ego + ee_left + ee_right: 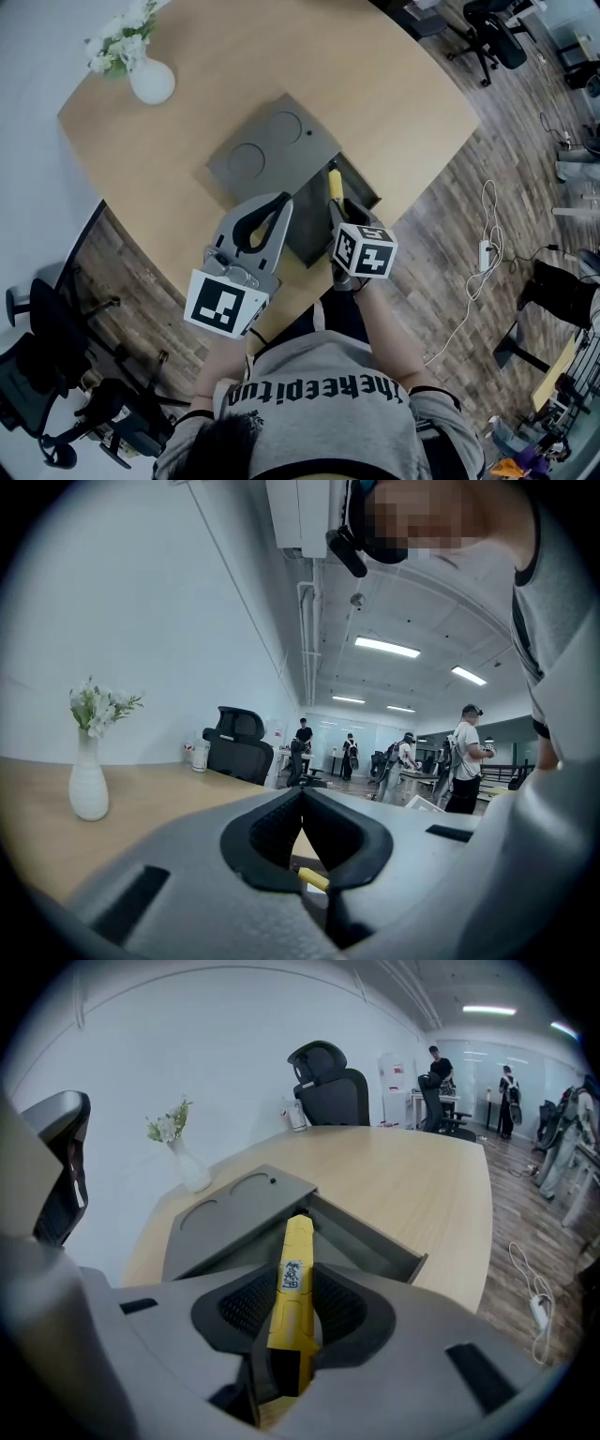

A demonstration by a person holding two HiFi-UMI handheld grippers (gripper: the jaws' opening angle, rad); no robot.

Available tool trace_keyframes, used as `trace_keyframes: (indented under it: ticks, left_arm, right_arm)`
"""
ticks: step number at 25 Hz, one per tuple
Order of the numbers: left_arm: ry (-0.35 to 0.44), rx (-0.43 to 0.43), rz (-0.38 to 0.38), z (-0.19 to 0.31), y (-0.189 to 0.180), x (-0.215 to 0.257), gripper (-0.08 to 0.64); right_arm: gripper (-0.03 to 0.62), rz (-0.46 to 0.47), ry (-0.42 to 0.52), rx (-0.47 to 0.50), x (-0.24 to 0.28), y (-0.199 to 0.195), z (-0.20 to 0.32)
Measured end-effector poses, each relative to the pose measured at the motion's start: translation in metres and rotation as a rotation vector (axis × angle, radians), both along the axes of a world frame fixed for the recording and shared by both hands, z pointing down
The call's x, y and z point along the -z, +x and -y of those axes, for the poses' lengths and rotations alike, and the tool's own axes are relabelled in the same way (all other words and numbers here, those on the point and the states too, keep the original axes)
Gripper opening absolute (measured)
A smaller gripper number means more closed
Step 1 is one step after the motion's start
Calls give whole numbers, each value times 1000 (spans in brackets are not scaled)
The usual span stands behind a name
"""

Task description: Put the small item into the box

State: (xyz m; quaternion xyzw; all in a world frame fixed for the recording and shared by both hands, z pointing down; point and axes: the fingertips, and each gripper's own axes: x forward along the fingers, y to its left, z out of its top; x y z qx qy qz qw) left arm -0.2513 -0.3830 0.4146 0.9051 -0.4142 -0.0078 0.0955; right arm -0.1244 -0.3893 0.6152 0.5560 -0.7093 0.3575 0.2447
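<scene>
Mid-carry: slim yellow plastic bar (296, 1241) clamped in right gripper (293, 1288), poised over open grey box (375, 1241) on wooden counter (412, 1176). Left gripper (302, 803) closed on nothing. Next, likely: lower into compartment, spread jaws.

Yellow small item (292, 1312), grey box (269, 150), tan wooden table (394, 84), white vase (152, 82) holding white flowers (120, 36).

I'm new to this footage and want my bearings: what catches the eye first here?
A slim yellow bar, clamped in the right gripper, points toward the open grey box near the wooden table's edge. A white vase of flowers stands at the far left corner; the left gripper is shut, empty.
</scene>
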Motion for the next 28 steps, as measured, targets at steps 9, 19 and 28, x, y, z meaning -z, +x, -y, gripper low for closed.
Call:
trace_keyframes:
  ticks: [9, 19, 28]
  left_arm:
    - [14, 0, -2, 1, -3, 0, 15]
    - [7, 5, -6, 4, -6, -4, 15]
    - [7, 6, -6, 2, -6, -5, 15]
  right_arm:
    - [124, -77, -43, 81, -9, -6, 0]
    - [126, -138, -61, 139, -15, -12, 6]
    - [127, -135, -85, 154, -17, -14, 4]
